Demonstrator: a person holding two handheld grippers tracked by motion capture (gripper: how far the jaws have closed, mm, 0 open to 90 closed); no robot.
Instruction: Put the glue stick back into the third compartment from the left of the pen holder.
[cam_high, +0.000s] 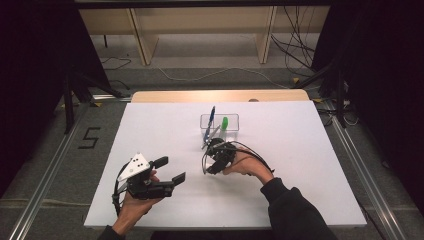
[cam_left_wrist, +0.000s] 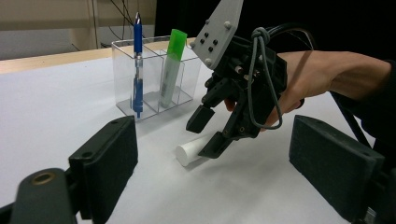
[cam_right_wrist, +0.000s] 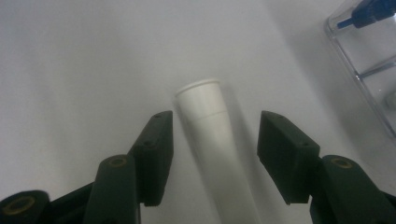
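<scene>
White marker (cam_right_wrist: 211, 135) is lying flat on the white table (cam_high: 165, 130), directly between the two jaws of the right gripper (cam_right_wrist: 212, 156), its capped end pointing away ahead of the fingertips. The jaws are standing partly open, with a gap showing on each side of the barrel, so nothing is gripped yet; the pads (cam_right_wrist: 156, 154) are not touching it. In the left gripper view, the right gripper (cam_left_wrist: 210, 133) is tilting down over the marker (cam_left_wrist: 191, 151), with the clear pen holder (cam_left_wrist: 154, 74) just beyond it, holding a blue pen (cam_left_wrist: 137, 70) and a green highlighter (cam_left_wrist: 170, 67).

For a clean pick, the barrel looks best kept centred so both pads meet it together; a lopsided squeeze would likely roll it. Fingertips should be staying low, near the table surface.

The left gripper (cam_high: 167, 170) is waiting well off to the side, jaws wide apart and empty.
</scene>
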